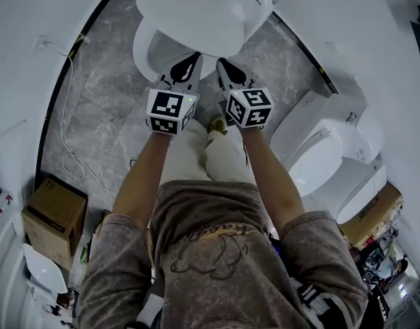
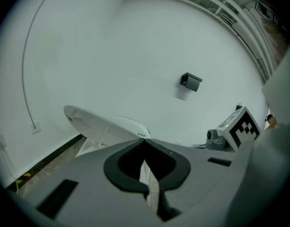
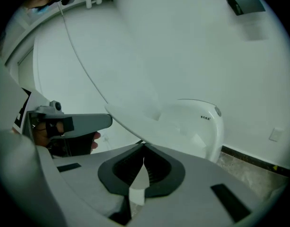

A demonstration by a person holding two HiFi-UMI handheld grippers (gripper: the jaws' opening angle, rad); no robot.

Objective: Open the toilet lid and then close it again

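Note:
The white toilet lid (image 1: 196,16) stands partly raised over the bowl (image 1: 149,50) at the top of the head view. Both grippers reach under its front rim side by side. My left gripper (image 1: 190,63) is shut, its tip against the lid's underside, nothing between the jaws. My right gripper (image 1: 223,65) is shut too, just to its right. In the left gripper view the tilted lid (image 2: 95,121) runs leftward from the left gripper (image 2: 144,141). In the right gripper view the lid (image 3: 145,119) slants down onto the right gripper (image 3: 144,146), with the toilet's back (image 3: 206,122) behind.
A second white toilet (image 1: 333,160) stands at the right, close to my right arm. A cardboard box (image 1: 55,214) sits at the lower left, another box (image 1: 375,218) at the right. A white cable (image 1: 69,115) trails over the grey marble floor (image 1: 107,91). White walls close in around.

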